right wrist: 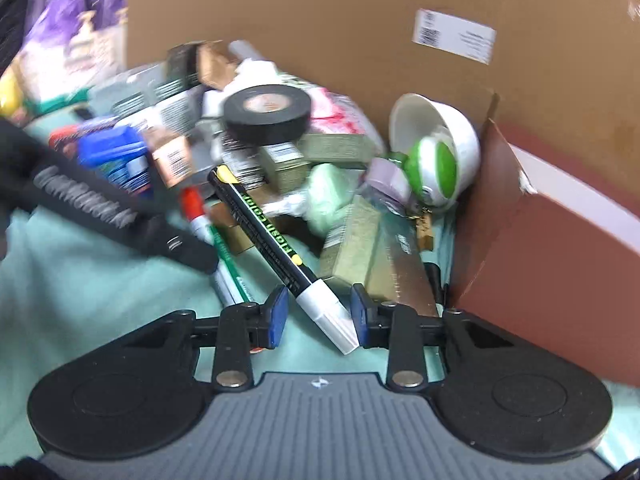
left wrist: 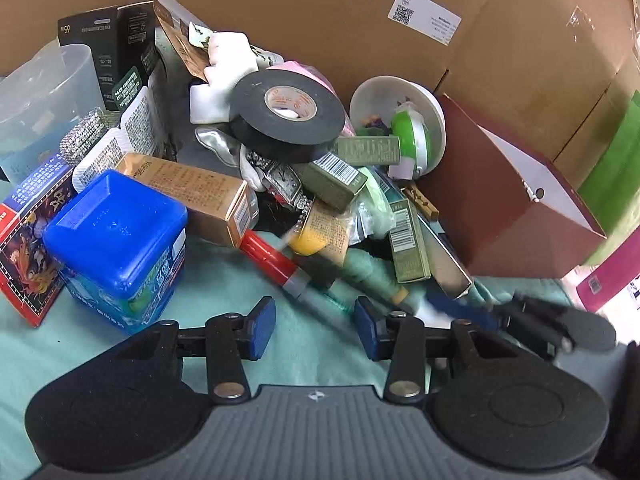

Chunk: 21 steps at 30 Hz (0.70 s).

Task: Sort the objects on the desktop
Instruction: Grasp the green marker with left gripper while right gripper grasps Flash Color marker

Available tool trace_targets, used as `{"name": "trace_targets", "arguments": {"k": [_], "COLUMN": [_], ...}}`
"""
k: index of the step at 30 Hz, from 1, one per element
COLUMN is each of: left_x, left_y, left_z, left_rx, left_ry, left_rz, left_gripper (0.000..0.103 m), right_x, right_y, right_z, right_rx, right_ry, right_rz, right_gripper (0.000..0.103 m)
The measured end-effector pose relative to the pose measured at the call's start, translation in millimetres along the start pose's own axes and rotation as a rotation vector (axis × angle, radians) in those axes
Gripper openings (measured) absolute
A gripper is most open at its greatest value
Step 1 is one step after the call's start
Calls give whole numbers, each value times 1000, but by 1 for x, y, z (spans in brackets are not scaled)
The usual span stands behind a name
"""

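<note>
A pile of desk items lies on a teal cloth point(left wrist: 224, 280). In the left wrist view my left gripper point(left wrist: 315, 328) is open and empty, just short of a red marker point(left wrist: 272, 258). A black tape roll point(left wrist: 286, 114) tops the pile, and a blue tub point(left wrist: 120, 240) stands at the left. In the right wrist view my right gripper point(right wrist: 319, 316) is open around the white end of a black "Flash Color" marker point(right wrist: 276, 240); the pads do not touch it. The tape roll point(right wrist: 266, 114) and red marker point(right wrist: 195, 208) show behind. The view is blurred.
A cardboard wall point(left wrist: 360, 12) backs the pile. A brown open box point(left wrist: 512, 196) stands at the right, also in the right wrist view point(right wrist: 552, 240). A white bowl point(left wrist: 400, 116) holds a green ball. A clear plastic container point(left wrist: 44, 92) stands at the far left. My left gripper point(right wrist: 100, 204) crosses the right wrist view.
</note>
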State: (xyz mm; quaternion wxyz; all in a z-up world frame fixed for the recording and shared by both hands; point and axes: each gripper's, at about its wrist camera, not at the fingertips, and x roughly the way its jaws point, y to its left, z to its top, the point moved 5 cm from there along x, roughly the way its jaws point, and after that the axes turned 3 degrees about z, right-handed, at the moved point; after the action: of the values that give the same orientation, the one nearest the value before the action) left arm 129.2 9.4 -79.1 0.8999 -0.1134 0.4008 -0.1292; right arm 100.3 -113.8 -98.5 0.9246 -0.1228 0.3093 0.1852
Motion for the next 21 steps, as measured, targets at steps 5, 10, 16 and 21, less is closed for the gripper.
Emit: {"name": "trace_targets", "arguments": {"k": [5, 10, 16, 21], "left_x": [-1, 1, 2, -3], "left_y": [-1, -6, -11, -6], "left_z": [-4, -7, -9, -12], "left_rx": [13, 73, 161, 199], "left_ry": [-10, -14, -25, -13], "left_rz": [17, 53, 78, 70], "left_gripper": [47, 40, 35, 28], "right_x": [-21, -7, -18, -7], "right_y": [30, 15, 12, 14], "right_z": [0, -5, -9, 6], "right_rx": [-39, -5, 29, 18], "right_ry": [-7, 81, 83, 18], "right_rz": [98, -33, 46, 75], "right_gripper": [32, 25, 22, 24]}}
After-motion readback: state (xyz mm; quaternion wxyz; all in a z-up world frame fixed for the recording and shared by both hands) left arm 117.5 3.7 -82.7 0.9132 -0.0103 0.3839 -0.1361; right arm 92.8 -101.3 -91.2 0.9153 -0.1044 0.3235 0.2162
